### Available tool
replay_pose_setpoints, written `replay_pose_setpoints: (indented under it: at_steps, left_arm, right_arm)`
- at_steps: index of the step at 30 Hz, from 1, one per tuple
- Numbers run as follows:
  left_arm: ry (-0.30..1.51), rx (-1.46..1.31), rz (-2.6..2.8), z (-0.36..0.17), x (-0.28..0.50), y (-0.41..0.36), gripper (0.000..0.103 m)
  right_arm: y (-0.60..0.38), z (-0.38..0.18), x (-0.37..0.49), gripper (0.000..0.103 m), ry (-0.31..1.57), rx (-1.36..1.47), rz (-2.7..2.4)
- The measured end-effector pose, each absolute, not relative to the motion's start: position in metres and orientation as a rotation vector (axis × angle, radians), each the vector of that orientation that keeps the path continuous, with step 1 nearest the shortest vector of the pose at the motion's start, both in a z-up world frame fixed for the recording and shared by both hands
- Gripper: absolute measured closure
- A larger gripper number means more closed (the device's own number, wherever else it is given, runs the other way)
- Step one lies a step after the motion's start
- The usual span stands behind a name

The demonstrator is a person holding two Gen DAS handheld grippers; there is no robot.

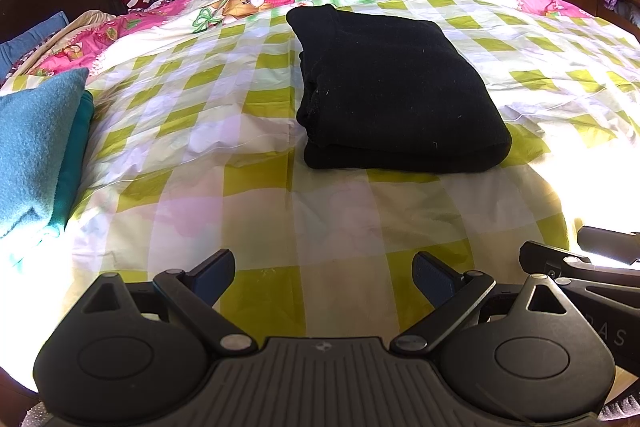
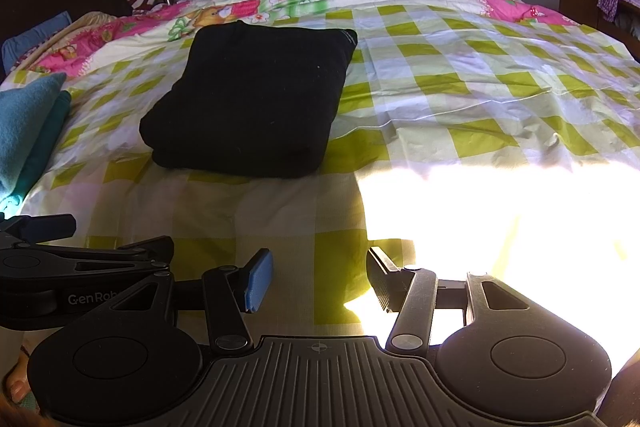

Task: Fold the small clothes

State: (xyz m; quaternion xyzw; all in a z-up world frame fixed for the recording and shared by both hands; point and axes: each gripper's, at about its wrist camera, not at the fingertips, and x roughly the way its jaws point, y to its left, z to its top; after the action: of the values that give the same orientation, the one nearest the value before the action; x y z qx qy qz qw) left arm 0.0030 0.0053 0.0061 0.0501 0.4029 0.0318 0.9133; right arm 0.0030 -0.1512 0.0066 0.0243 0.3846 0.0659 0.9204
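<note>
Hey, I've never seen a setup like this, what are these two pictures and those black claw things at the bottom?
Each picture comes from a camera fixed on a hand-held gripper, looking forward along its two fingers. One shows the left gripper, the other the right gripper. A person holds one in each hand. Both are open and hold nothing. Ahead, on a checked bedspread, lies a folded black garment. Folded blue cloth sits at the left edge.

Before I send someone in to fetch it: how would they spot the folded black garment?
Look at the bed with the green-and-white checked cover. The black garment lies folded near its middle, the only dark item; the blue towel stack sits at the left edge.
</note>
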Motion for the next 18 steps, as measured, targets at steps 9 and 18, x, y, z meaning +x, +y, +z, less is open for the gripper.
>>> replay_pose_setpoints:
  at_steps: [9,18]
  left_arm:
    - [0.826,0.108,0.067,0.0069,0.0022,0.0052,0.0]
    - [0.826,0.109,0.068,0.0074,0.002,0.0051,0.0]
  right_arm:
    - [-0.1513,0.0067,0.003,0.051,0.79,0.05,0.136]
    - [-0.151,0.0063,0.0023,0.051,0.791,0.049,0.136]
